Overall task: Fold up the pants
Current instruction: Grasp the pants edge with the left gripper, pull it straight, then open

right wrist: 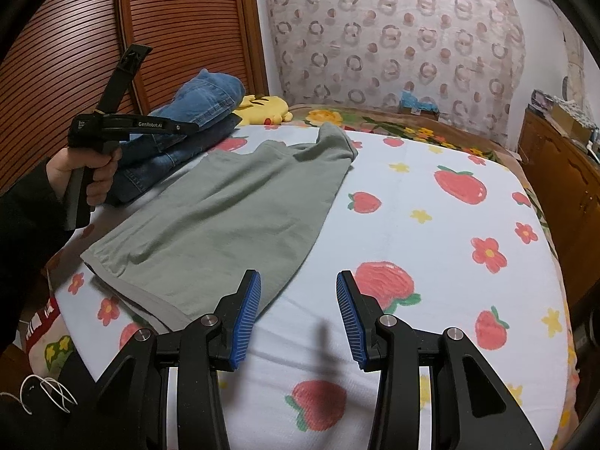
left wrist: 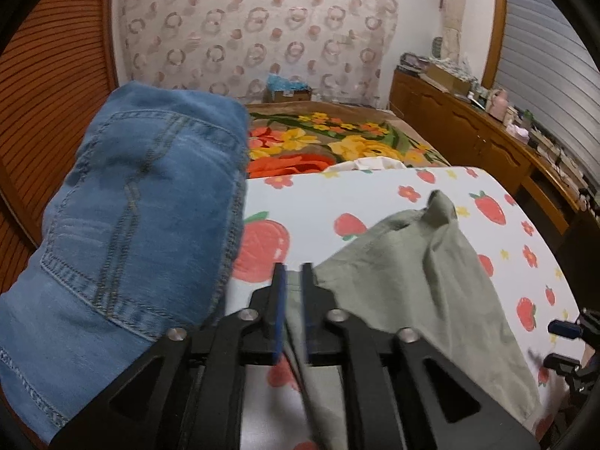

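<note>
The grey-green pants (right wrist: 232,210) lie folded flat on the strawberry-print sheet (right wrist: 431,225), with a rumpled end at the far side. In the left wrist view the pants (left wrist: 412,273) spread to the right, and one edge runs under my left gripper (left wrist: 293,268). Its blue pads stand a narrow slit apart, and sheet shows through the slit. From the right wrist view the left gripper (right wrist: 197,126) hovers over the pants' far-left corner, held by a hand (right wrist: 101,172). My right gripper (right wrist: 299,275) is open above the sheet by the pants' near corner, with nothing between its fingers.
A stack of folded blue jeans (left wrist: 142,206) sits left of the pants, with a yellow plush toy (right wrist: 262,107) behind it. A floral blanket (left wrist: 337,142) covers the far bed. A cluttered wooden cabinet (left wrist: 468,131) lines the right, and a slatted wardrobe door (right wrist: 180,18) the left.
</note>
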`<state>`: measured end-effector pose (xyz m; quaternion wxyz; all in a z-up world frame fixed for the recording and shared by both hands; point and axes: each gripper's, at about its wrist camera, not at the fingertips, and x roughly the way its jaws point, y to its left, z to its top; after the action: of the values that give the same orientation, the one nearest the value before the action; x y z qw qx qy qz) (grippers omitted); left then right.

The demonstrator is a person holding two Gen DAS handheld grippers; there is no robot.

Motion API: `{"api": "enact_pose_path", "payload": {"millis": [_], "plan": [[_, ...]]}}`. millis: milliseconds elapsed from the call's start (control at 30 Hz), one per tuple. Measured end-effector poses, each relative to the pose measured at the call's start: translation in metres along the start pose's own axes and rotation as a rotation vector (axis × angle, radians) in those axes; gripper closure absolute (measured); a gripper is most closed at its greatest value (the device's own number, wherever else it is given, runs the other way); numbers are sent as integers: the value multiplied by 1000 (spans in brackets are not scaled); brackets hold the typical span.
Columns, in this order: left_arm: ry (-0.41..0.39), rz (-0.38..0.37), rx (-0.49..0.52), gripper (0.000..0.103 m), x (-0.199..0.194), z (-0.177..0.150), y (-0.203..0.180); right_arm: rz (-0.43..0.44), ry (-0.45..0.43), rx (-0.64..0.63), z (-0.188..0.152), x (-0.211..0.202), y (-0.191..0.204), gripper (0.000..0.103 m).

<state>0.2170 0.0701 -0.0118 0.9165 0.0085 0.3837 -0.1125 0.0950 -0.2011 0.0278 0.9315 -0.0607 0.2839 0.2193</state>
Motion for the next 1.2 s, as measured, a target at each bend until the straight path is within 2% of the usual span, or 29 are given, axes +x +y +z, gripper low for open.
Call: {"api": "enact_pose_path", "payload": {"millis": [33,100,300,333,400,500,667,733,800,833,967,1100,1200], "plan": [[7,-2,11,77,2,-1,-2,0,0,1,1,0,0,59],[29,-15,25,57,8,-3,-6,1,-1,4,2,1,-1,59],[78,14,21,56,26,-9,-7,9,-3,2,4,3,2,59],[84,19,15,58,28,-9,-7,10,-2,0,4,3,3,59],[105,25,-5,67,35,-9,-4,12,-1,-3,4,4,5,59],[116,35,-7,72,41,-9,-1,13,-1,-2,4,4,5,59],[137,45,13,75,51,-11,-4,12,3,4,4,5,4,59],[135,55,21,80,52,-11,-6,12,4,6,3,5,3,59],[137,54,25,95,51,-12,-6,12,4,4,3,4,4,59],[135,55,32,96,50,-12,-9,12,5,4,3,4,4,59],[93,74,64,99,38,-10,-16,11,3,6,3,3,5,59],[1,77,31,99,5,-4,-12,11,4,6,3,2,4,59],[-29,92,9,99,-10,-3,-4,12,5,5,3,2,3,59]]}}
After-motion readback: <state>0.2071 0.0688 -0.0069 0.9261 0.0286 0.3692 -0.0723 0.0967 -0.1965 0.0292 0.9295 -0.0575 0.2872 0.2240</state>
